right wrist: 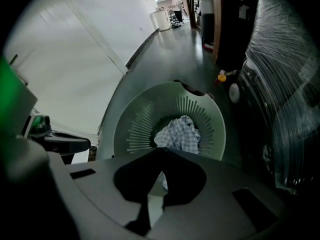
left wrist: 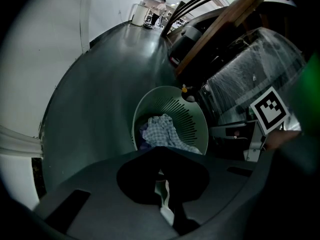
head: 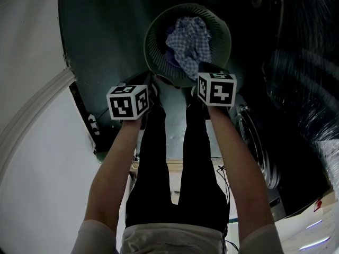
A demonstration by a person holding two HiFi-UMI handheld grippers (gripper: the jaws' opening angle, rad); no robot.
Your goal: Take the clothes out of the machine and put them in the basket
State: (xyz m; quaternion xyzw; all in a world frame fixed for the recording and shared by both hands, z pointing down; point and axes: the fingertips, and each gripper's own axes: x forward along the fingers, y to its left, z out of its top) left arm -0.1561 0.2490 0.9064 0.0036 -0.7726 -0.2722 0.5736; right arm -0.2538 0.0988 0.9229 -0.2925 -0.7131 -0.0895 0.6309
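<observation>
A round pale-green laundry basket [head: 153,33] stands on the dark floor below me. A blue-and-white checked cloth [head: 188,41] lies in it, over something darker. My left gripper [head: 150,86] hangs at the basket's near rim, and its jaws look shut with nothing between them. My right gripper [head: 207,67] is over the near right rim, just beside the checked cloth, shut and empty. The left gripper view shows the left gripper [left wrist: 161,149], the cloth [left wrist: 162,129] and the basket [left wrist: 195,124] beyond. The right gripper view shows the right gripper [right wrist: 161,149] above the cloth [right wrist: 180,134] and the basket [right wrist: 135,129].
A machine with a round door [head: 259,147] stands at the right, and a plastic-wrapped bulk [head: 302,78] is behind it. A white wall [head: 32,62] runs along the left. My legs in black trousers [head: 175,163] fill the middle. A person [right wrist: 175,3] stands far down the corridor.
</observation>
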